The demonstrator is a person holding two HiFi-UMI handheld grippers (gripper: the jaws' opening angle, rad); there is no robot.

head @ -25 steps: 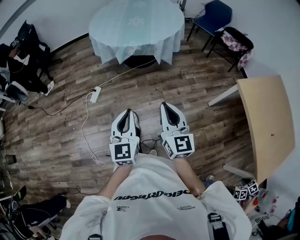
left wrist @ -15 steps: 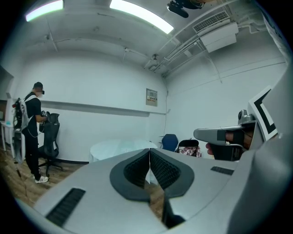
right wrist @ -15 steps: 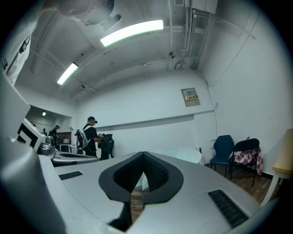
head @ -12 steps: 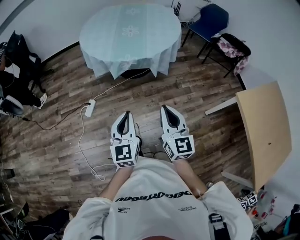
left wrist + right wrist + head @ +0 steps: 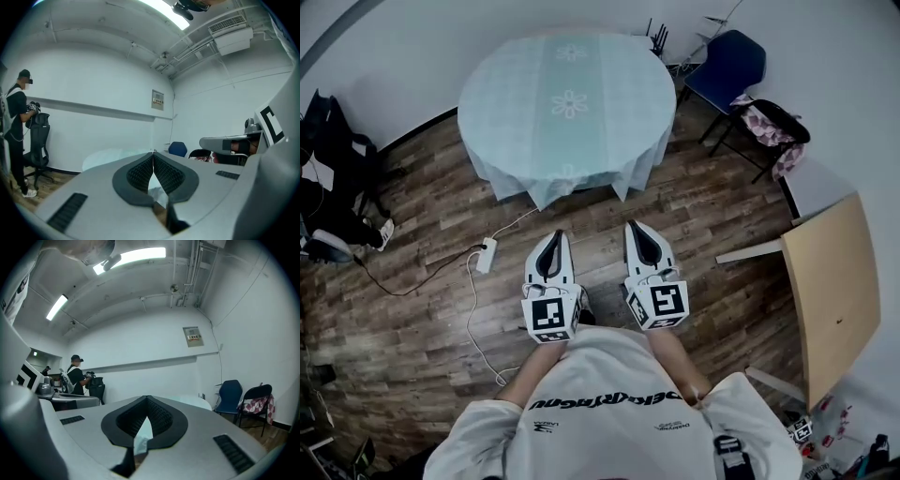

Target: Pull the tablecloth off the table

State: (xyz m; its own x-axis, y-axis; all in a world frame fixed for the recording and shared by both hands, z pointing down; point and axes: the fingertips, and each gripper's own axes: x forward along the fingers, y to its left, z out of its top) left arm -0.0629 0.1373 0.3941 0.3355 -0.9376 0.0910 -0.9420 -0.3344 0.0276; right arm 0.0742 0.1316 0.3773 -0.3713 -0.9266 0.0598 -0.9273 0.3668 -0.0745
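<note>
Tablecloth (image 5: 567,103): pale mint, flower motifs down centre band. Lies spread over the round table hidden beneath, hem hanging in folds. Head view, 12 o'clock.

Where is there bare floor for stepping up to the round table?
Bare wood floor lies between the left claw, right claw and the tablecloth's near hem, and rightward toward the wooden tabletop. Crowded: power strip and cable at left, blue chair and black chair behind right.

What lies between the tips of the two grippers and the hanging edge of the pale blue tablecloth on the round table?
Only bare brown wooden floor, as the head view shows; the white power strip lies off to the left.
</note>
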